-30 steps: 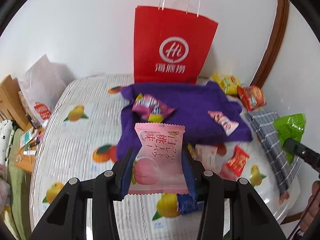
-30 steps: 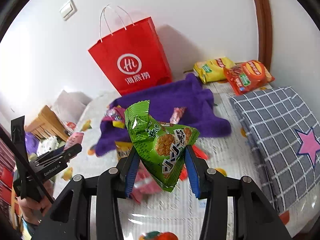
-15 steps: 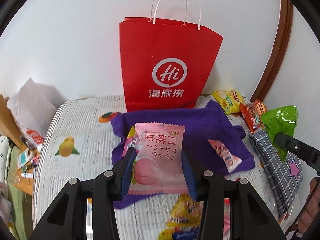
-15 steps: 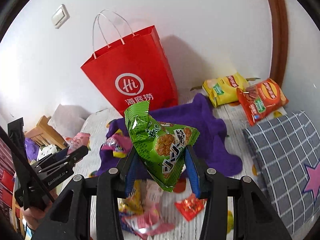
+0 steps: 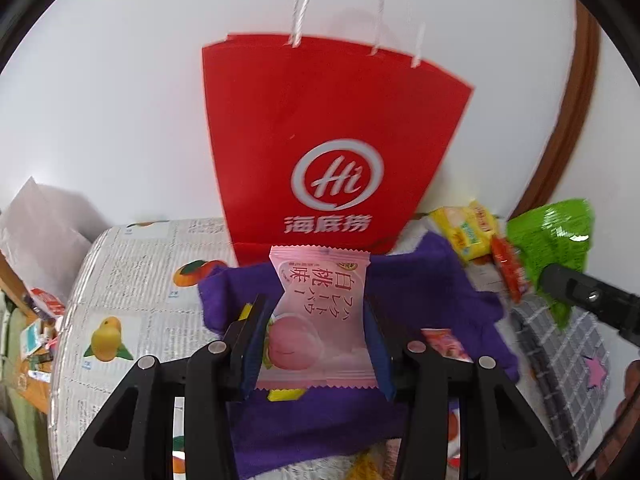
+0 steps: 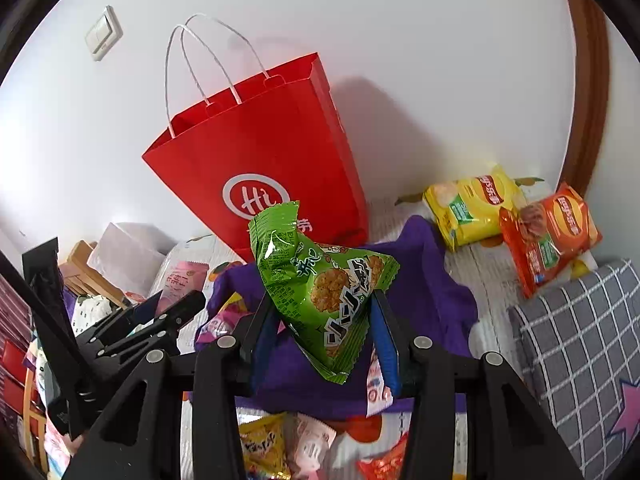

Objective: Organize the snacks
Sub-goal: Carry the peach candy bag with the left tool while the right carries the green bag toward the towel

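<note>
While gripping packets, both grippers [image 5: 316, 344] [image 6: 324, 336] down-tilted.

Red paper bag [image 5: 320, 128] with white cord handles and a white circle logo. The snack packet [image 5: 320, 312] in the black, blue-padded left tongs [image 5: 316, 344] is pale pink with a pink peach – the one [image 6: 324, 284] in the right tongs [image 6: 326, 344] is bright green with black-and-white lettering. Purple cloth [image 6: 432, 292] lies on a white worktop cover [image 5: 132, 304] printed with orange and yellow fruit. Yellow chip bag [image 6: 472, 204], orange-red one [image 6: 552, 236] beside it – grey cushion [image 6: 580, 336] with a white grid and a pink star.
</note>
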